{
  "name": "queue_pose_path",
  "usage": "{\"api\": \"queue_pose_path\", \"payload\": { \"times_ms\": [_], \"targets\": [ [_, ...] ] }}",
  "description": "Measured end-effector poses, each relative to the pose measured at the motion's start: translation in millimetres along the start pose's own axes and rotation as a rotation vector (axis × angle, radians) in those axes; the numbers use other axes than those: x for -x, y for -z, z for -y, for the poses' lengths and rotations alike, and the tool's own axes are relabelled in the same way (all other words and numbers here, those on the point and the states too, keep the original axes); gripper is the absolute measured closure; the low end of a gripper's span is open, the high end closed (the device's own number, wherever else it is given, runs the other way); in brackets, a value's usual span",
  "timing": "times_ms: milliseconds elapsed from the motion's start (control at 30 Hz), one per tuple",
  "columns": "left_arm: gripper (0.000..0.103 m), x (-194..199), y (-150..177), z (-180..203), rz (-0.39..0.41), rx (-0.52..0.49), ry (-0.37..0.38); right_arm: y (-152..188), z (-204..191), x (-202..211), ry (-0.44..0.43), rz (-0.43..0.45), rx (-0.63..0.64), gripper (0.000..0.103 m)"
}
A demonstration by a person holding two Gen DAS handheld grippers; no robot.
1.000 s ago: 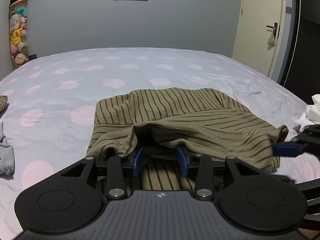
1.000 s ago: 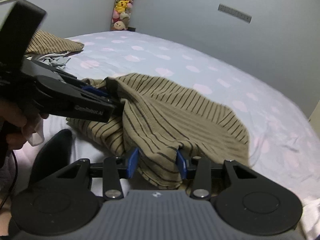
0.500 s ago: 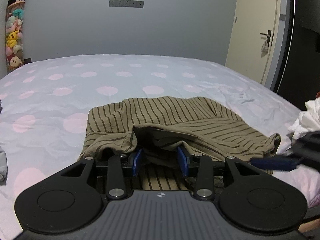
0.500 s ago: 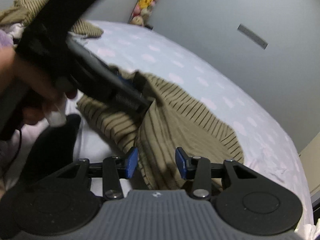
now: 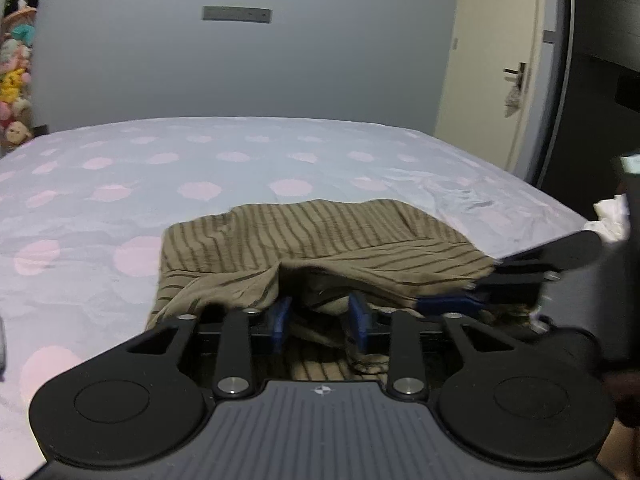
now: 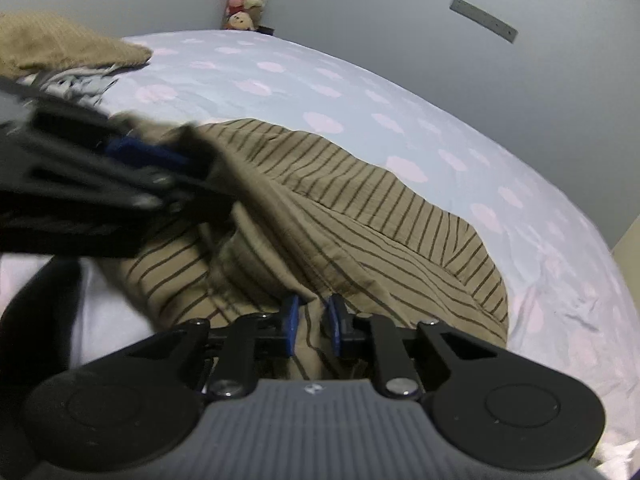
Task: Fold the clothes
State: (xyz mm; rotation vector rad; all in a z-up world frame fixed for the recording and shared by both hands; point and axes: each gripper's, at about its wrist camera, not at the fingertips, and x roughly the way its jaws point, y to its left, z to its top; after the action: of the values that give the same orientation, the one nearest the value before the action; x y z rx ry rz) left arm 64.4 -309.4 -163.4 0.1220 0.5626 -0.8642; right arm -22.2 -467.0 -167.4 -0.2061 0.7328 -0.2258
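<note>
An olive striped garment (image 5: 320,232) lies crumpled on the bed, its near edge lifted into a loose fold. My left gripper (image 5: 319,320) sits at that near edge. Its jaws are closing, with slack cloth between the blue pads but not visibly pinched. My right gripper (image 6: 312,322) is at the garment's (image 6: 360,208) other near corner. Its jaws are closing too, and a bunched fold fills the narrow gap between the pads. Each gripper shows in the other's view: the right gripper (image 5: 444,303) at the cloth's right corner, the left gripper (image 6: 152,156) blurred at the left.
The bed sheet (image 5: 200,168) is pale with pink dots and stretches far beyond the garment. A pile of other clothes (image 6: 60,48) lies at the bed's far left, white cloth (image 5: 612,216) at the right edge. A door (image 5: 488,80) and hanging plush toys (image 5: 16,80) stand behind.
Both pairs of jaws have narrowed around the cloth. The right gripper moved in onto the garment's corner, closer to the left gripper. The left gripper stayed at the near edge.
</note>
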Motion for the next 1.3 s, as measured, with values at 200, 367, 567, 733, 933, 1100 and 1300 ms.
{"api": "queue_pose_path", "payload": {
  "times_ms": [200,367,567,733,933,1100,1300],
  "targets": [
    [0.084,-16.4,-8.8,-11.1,-0.034,0.034,0.007,2.3,22.3,-1.4,-0.030,0.027,-0.092,0.084],
    [0.084,-34.3,-20.4,-19.5,-0.035,0.007,-0.012,-0.5,26.8,4.7,-0.043,0.072,-0.124,0.079],
    [0.084,-43.3,-17.3,-29.2,-0.057,0.049,0.000,-3.7,-2.2,30.5,-0.087,0.163,0.059,0.077],
    [0.084,-40.4,-17.6,-31.9,-0.053,0.065,0.011,-2.1,-38.5,21.9,-0.082,0.151,0.255,0.077],
    [0.084,-39.9,-17.7,-32.8,-0.053,0.073,0.013,-0.2,-49.8,3.1,-0.010,0.101,0.346,0.077],
    [0.084,-38.4,-17.3,-32.7,-0.054,0.071,0.010,2.2,-64.2,-0.5,0.050,0.110,0.459,0.077],
    [0.084,-35.3,-16.9,-29.6,-0.044,0.055,0.011,4.9,-81.0,-0.3,0.078,0.127,0.563,0.063]
  ]
}}
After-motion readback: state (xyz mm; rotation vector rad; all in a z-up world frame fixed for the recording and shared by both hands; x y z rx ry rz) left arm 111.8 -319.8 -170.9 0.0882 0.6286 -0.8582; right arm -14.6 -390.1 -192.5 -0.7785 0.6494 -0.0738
